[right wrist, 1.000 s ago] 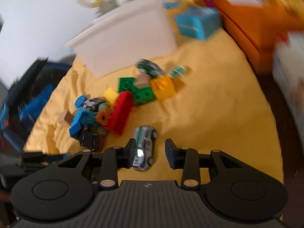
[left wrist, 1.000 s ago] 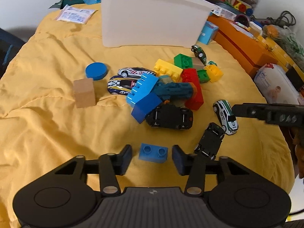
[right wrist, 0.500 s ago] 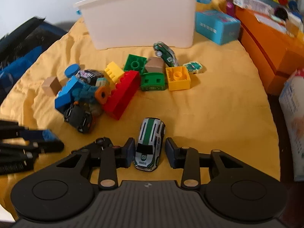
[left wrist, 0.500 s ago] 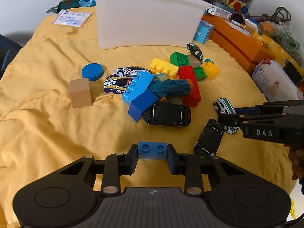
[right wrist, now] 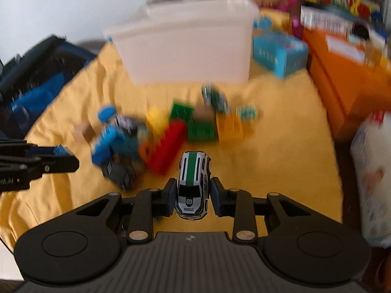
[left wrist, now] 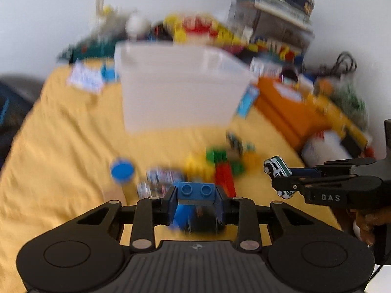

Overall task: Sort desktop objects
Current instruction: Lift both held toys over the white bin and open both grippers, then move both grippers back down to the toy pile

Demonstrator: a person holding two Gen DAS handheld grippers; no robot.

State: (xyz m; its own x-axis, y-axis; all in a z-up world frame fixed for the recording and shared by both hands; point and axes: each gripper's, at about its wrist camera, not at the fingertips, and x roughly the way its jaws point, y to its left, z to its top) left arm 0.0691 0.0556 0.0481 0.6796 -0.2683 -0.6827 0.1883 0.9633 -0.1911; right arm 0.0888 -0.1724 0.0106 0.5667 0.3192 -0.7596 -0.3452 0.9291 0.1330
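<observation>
My left gripper (left wrist: 195, 201) is shut on a small blue two-stud brick (left wrist: 196, 190) and holds it above the yellow cloth. My right gripper (right wrist: 193, 196) is shut on a white toy car with a green stripe (right wrist: 193, 183), also lifted off the cloth; this car shows in the left wrist view (left wrist: 277, 167) too. A white plastic bin (right wrist: 185, 46) stands at the back. A blurred pile of bricks and toy cars (right wrist: 168, 131) lies in front of it.
Orange boxes (right wrist: 347, 73) and a light blue box (right wrist: 278, 53) stand at the right. A white packet (right wrist: 371, 178) sits at the right edge. A blue disc (left wrist: 122, 171) lies at the left of the pile. Toys crowd behind the bin.
Both grippers have closed on their objects and lifted them off the cloth. Both views now tilt up toward the white bin and are blurred by motion.
</observation>
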